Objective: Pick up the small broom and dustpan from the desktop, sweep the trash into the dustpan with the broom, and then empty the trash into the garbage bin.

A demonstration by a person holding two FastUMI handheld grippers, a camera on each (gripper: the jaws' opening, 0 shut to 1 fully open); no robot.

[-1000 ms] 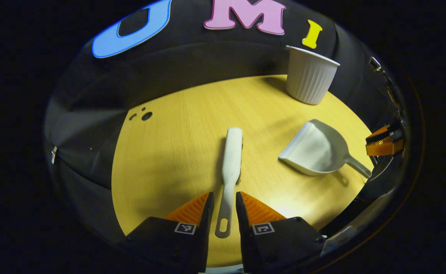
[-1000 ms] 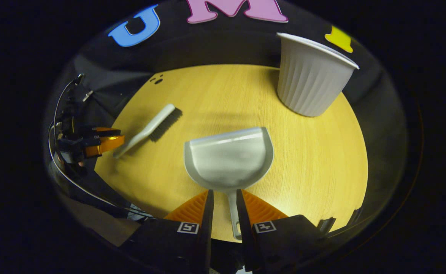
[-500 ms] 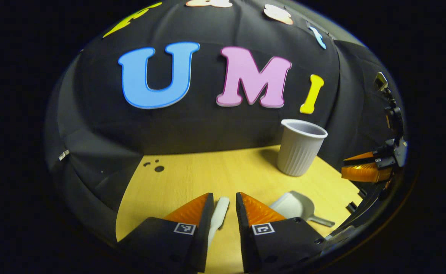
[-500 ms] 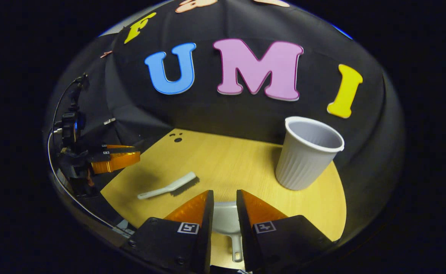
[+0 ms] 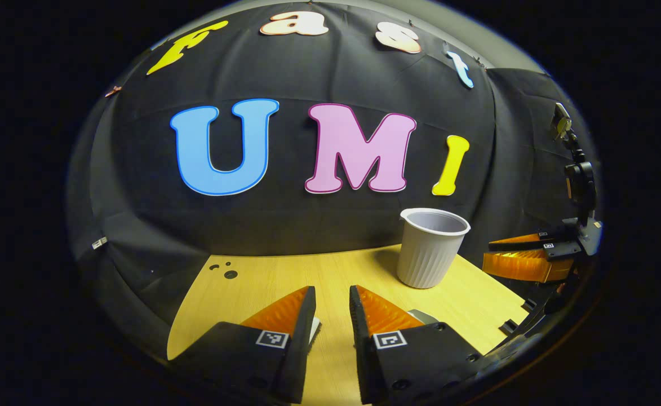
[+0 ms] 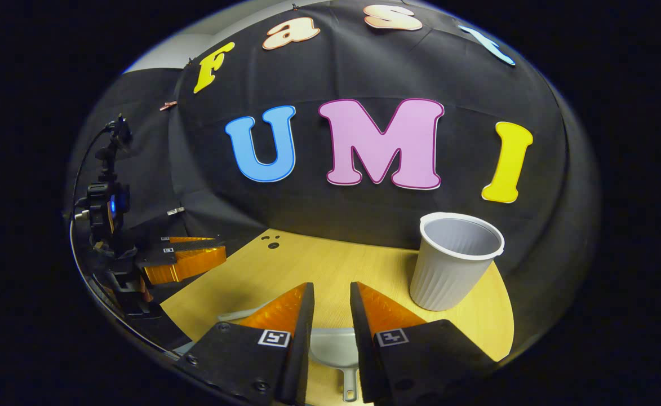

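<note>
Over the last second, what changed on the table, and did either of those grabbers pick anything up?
Both grabbers tipped up and back. The left gripper and right gripper now face the wall, so the broom and dustpan slid down under their open fingers. Nothing was picked up. The broom, dustpan, cup-shaped bin and dark crumbs lie where they were on the table.

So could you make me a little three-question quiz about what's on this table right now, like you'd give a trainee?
1. True or false: the garbage bin stands upright on the table.
2. Which tool lies below the right gripper? A) a sponge B) the dustpan C) a bottle
3. Fill in: the trash is a few dark bits at the table's far ____ corner in the left gripper view.

Key: 1 true; 2 B; 3 left.
</note>
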